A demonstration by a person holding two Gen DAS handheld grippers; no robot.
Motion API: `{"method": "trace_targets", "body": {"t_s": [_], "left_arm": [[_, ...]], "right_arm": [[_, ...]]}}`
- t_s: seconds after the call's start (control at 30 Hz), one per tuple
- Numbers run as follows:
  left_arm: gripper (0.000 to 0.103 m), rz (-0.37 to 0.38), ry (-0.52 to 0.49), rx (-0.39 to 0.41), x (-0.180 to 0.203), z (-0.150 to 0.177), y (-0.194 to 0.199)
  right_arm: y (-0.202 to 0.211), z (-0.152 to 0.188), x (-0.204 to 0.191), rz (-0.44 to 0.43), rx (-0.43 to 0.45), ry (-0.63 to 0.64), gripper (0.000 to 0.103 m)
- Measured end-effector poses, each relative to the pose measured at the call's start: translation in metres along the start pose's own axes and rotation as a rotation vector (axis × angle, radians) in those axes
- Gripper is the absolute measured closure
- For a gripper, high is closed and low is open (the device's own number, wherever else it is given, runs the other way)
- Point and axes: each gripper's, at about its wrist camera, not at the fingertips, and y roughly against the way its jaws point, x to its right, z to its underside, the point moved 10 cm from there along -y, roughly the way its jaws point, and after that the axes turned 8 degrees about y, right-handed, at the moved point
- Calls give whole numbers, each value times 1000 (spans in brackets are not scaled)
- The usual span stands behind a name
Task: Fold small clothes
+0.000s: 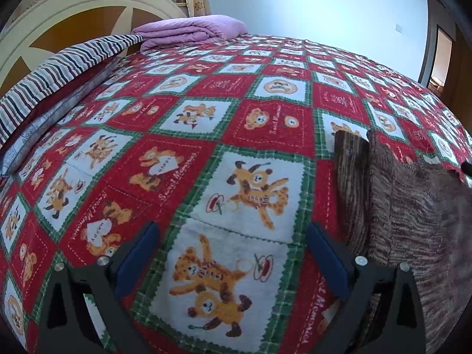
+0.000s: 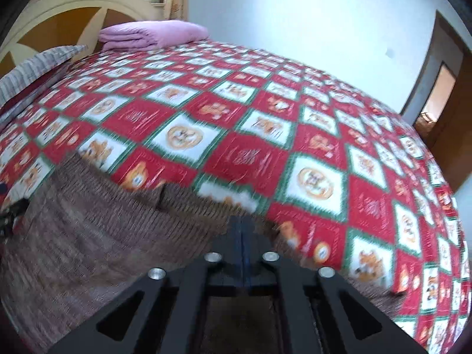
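Item: brown ribbed knit garment, small, lying on the red-and-white bear-print quilt near your edge of the bed; one piece of it stands up in a fold beside the left tool (it looks like a sleeve or flap, hard to say which).

Right gripper: jaws pressed together at the garment's far edge, and you appear to have a pinch of knit between them, though blur hides the contact itself.

Left gripper: spread wide over bare quilt, holding nothing; the garment lies just beside its right finger.

Step in hand, by my reading: first fold, edge just taken. Your next move calls for a matching pinch with the left tool, then lifting both sides evenly.

Containers: none in view.

Surroundings: folded lilac blanket, striped pillow, cream headboard.
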Motion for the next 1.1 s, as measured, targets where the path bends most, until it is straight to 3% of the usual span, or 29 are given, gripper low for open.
{"method": "trace_targets", "body": {"t_s": [0.13,0.3,0.5,0.53,0.6,0.63,0.77,0.83,0.87,0.97,1.0,1.1], "left_arm": [[2,-3,-4,-1,0,0,-1],[1,0,5,-2,-1,0,0],[0,-8,-3,1,-1,0,-1],[0,-10,-5,2,-1,0,-1],[0,-14,-10,4,0,0,0],[0,-18,-13,5,0,0,0],[0,-30,-25,8,1,0,0],[0,-31,-26,6,1,1,0],[0,-32,-26,7,1,1,0],[0,-36,-28,9,1,0,-1],[0,-37,-30,10,1,1,0],[0,-41,-35,15,1,0,1]], "right_arm": [[-22,19,6,-52,-77,-57,103],[9,42,23,-77,-57,-52,102],[47,97,89,-63,-56,-167,99],[49,103,95,-56,-60,-182,94],[49,119,108,-57,-63,-235,60],[52,125,114,-53,-43,-270,35],[52,127,119,-77,-12,-304,34],[47,123,115,-113,-1,-306,40],[43,121,114,-104,-11,-289,47],[44,118,119,-12,-8,-246,53],[49,112,116,-27,22,-247,53],[58,95,90,-210,68,-269,53]]}}
